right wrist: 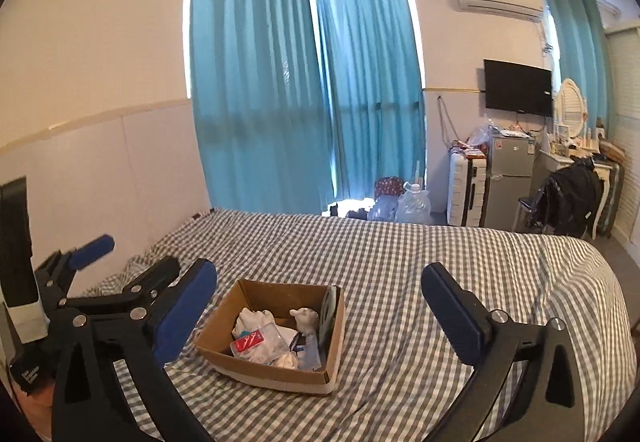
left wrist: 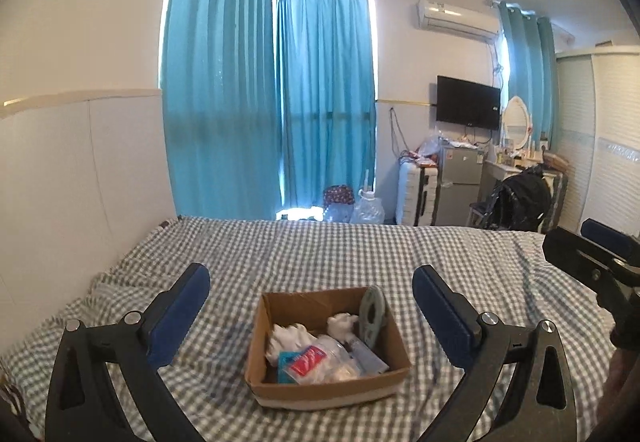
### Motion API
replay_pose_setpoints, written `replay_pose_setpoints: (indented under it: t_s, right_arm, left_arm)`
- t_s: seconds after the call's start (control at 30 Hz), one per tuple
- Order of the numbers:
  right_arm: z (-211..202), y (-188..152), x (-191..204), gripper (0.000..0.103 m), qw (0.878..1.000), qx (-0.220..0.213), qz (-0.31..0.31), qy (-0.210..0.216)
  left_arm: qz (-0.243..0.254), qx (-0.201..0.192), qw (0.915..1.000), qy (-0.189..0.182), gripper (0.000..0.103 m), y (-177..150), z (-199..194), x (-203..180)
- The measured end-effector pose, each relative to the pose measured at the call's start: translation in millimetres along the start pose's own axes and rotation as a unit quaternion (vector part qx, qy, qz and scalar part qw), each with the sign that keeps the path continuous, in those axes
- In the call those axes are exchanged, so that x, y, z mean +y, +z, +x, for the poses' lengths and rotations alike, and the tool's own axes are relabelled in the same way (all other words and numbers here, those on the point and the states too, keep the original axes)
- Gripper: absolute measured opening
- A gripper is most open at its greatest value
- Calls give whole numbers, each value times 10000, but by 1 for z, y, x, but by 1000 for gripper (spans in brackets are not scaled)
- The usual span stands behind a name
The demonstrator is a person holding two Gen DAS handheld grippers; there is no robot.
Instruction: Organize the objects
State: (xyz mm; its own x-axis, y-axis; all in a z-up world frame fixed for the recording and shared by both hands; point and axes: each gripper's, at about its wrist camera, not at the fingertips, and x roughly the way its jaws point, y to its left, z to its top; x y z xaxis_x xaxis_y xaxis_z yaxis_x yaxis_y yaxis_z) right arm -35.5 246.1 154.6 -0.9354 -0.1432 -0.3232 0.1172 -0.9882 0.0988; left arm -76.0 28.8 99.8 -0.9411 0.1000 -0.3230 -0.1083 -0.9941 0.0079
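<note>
Left wrist view: we hold left gripper [left wrist: 311, 306] wide open, empty, cardboard box [left wrist: 328, 382] on bed [left wrist: 400, 250] just ahead between fingers. Right gripper [right wrist: 319, 306] also open, empty. Risk: soft bedding lets box tip, spilling packets [left wrist: 306, 360].

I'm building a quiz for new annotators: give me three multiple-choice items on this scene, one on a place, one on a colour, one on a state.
1. Where does the cardboard box sit?
A. on the checked bedsheet
B. on the floor
C. on the fridge

2. What colour are the curtains?
A. red
B. turquoise
C. white

3. How do the left tongs stand?
A. shut on a packet
B. shut on the box
C. open, holding nothing

Answers: 1 A, gingham cloth surrounds the box; 2 B, the drawn drapes are blue-green; 3 C, the fingers are spread wide, as are the right tongs.
</note>
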Motion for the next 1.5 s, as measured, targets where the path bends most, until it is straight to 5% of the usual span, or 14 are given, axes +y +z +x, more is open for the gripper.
replay_pose_setpoints:
  t_s: [0.23,0.53,1.5]
  right_arm:
    - [-15,-45,-10,103,9994,-166,-44,-316]
    - [6,-89,-11,103,9982,75,-251,-545]
    - [13,-100,-7,103,9970,321,-281,-639]
  left_arm:
    - [39,-227,9994,240,103,-39,-18,0]
    - [108,25,9990,429,103,-71,-13,5]
    - [-117,374,9985,393,103,-88,-10,13]
